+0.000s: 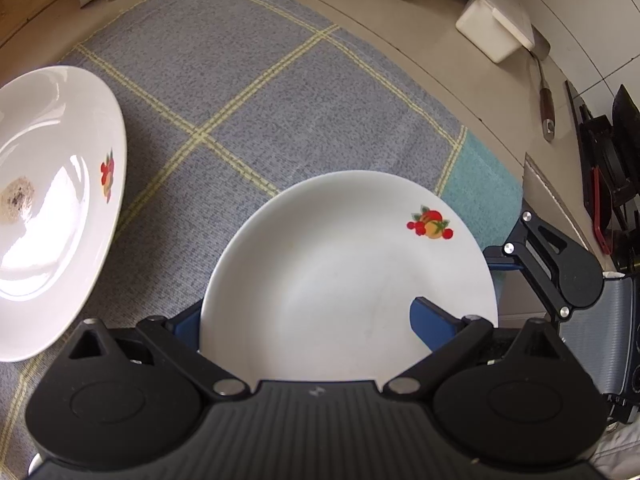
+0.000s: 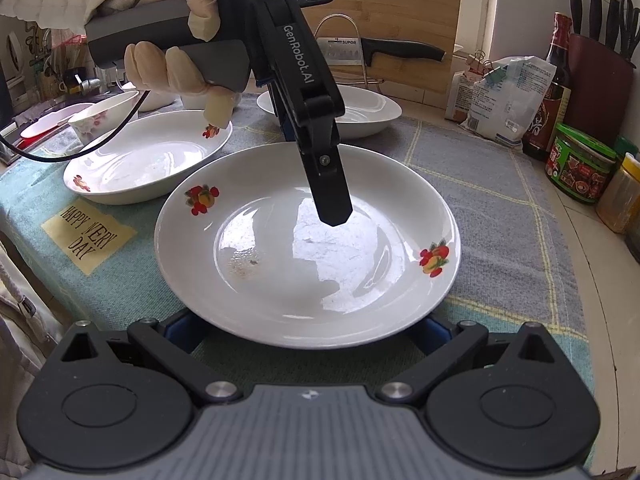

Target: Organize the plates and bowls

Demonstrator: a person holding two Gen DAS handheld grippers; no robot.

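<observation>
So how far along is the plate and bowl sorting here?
Done: nothing stacked yet. The middle plate, left plate and far plate lie apart on the cloth, with the bowl off to one side. In hand: the left gripper and right gripper, both open, are at the middle plate, gripping nothing. Left: all the stacking.

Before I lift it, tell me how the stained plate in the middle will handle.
The plate is probably stiff and breakable, looking like glazed china. Its glossy, reflective surface may slip when gripped.
</observation>
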